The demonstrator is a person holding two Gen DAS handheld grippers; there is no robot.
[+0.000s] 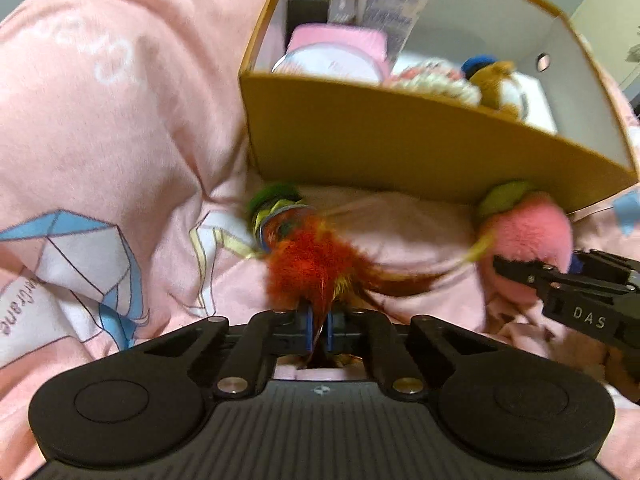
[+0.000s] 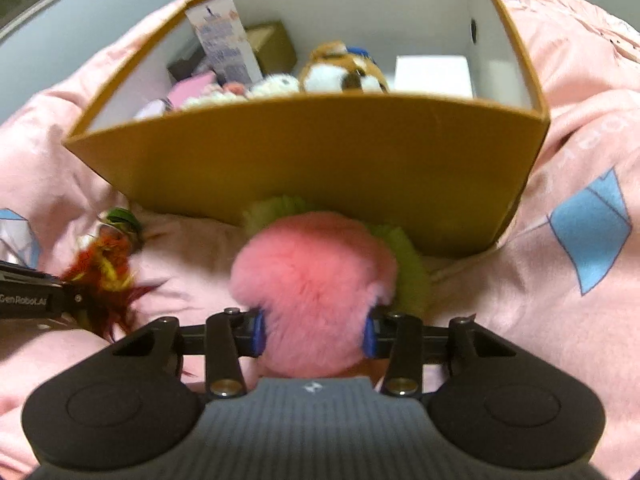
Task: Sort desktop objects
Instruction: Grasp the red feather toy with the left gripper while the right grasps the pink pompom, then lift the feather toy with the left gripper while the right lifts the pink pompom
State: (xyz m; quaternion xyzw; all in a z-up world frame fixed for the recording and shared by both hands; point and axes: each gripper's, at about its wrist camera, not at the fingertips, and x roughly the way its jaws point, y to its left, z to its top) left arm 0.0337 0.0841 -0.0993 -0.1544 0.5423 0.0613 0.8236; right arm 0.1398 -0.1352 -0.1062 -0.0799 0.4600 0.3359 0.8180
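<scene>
The sorting looks well advanced but not finished: two things are out on the pink bedding (image 1: pixel 120 128) and both are gripped, neither yet lifted over the box wall.

On the left, the left gripper (image 1: pixel 319 330) has its jaws pinched nearly together on the red and orange feathers of a feather toy (image 1: pixel 316 260), whose green and yellow head lies ahead of the jaws, close to the box's near wall.

On the right, the right gripper (image 2: pixel 314 332) has its jaws partly open, the pads pressed into both sides of a pink plush ball (image 2: pixel 312 276) with green trim, which sits just ahead of them, against that wall.

Beyond both jaws, the cardboard box (image 2: pixel 320 160) holds small cartons, a pink round-faced item, fluffy toys and a brown-and-white plush.
</scene>
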